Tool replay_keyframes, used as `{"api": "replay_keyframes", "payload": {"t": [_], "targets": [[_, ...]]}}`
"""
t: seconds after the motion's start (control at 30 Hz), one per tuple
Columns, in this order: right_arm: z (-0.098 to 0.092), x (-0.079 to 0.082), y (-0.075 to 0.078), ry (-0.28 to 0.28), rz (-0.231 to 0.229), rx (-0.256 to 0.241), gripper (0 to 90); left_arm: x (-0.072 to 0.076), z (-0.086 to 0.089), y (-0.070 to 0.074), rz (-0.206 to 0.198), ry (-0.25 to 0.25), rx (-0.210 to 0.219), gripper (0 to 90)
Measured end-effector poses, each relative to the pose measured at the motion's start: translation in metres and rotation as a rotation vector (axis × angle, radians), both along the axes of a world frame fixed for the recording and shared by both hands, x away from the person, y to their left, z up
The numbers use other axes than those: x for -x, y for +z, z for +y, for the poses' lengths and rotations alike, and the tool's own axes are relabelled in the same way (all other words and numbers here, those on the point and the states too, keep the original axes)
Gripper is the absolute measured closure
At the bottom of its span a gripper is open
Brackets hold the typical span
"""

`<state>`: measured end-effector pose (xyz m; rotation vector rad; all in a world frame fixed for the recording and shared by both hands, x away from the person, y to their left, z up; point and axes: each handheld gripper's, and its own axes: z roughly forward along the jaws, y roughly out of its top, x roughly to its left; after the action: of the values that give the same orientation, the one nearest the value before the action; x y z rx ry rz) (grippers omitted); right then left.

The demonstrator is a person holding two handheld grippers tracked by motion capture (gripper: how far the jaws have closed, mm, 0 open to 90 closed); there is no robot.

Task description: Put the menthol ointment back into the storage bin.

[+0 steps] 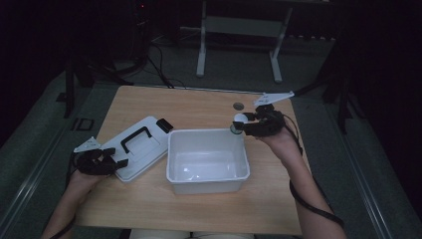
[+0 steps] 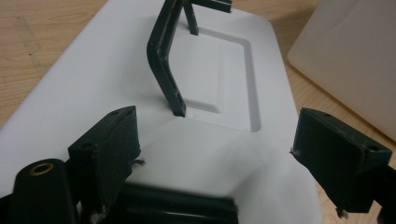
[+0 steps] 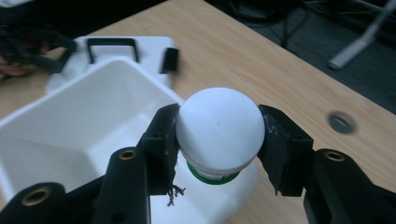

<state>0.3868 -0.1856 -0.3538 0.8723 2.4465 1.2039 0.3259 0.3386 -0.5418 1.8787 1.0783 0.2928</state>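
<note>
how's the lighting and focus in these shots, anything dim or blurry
High view: dim, room beyond the table nearly black. Left gripper view: evenly bright, lid sharp, the near jaws soft. Right gripper view: bottle cap crisp, floor and the table's grommet blurred.

Wooden tabletop (image 1: 199, 104) with a round grommet hole (image 1: 239, 105), grey floor (image 1: 239, 64) behind, white metal frame legs (image 1: 201, 50), dark cables (image 1: 159, 69) lay there.

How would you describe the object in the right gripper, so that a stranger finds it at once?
Start at the white rectangular plastic bin in the middle of the wooden table. At its far right corner, the right gripper clamps a small container with a white domed cap and a green band beneath. Nothing else here is round.
</note>
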Motion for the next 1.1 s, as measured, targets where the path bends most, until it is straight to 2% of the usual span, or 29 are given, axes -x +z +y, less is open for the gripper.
{"api": "replay_keyframes", "payload": {"t": [0.07,0.17,0.4,0.57,0.67,0.8,0.9,0.93,1.1], "targets": [[0.011,0.002,0.000,0.030,0.007,-0.006,50.5,0.000,0.000,0.000,0.000,0.001,-0.005,14.3],[0.028,0.003,-0.004,0.074,0.010,0.010,50.5,0.000,-0.001,-0.001,0.002,-0.003,-0.002,14.3],[0.064,0.005,-0.018,0.162,0.041,0.000,50.5,0.000,0.000,0.000,-0.002,-0.003,-0.002,14.3],[0.091,0.005,-0.032,0.233,0.042,0.034,50.5,0.000,0.001,-0.001,-0.001,-0.001,0.001,14.3],[0.106,0.002,-0.041,0.264,0.058,0.048,50.4,0.000,0.001,0.000,-0.001,-0.002,0.001,14.3],[0.122,-0.001,-0.055,0.286,0.080,0.060,50.4,0.000,0.001,-0.001,-0.003,0.002,0.000,14.3],[0.130,-0.002,-0.063,0.288,0.077,0.079,50.4,0.000,0.002,-0.001,-0.005,0.006,0.003,14.3],[0.134,-0.004,-0.066,0.289,0.090,0.085,50.4,-0.001,0.002,-0.001,-0.002,0.003,0.006,14.3],[0.148,-0.009,-0.078,0.304,0.106,0.134,50.4,0.000,0.001,-0.001,-0.004,0.002,-0.003,14.3]]}}
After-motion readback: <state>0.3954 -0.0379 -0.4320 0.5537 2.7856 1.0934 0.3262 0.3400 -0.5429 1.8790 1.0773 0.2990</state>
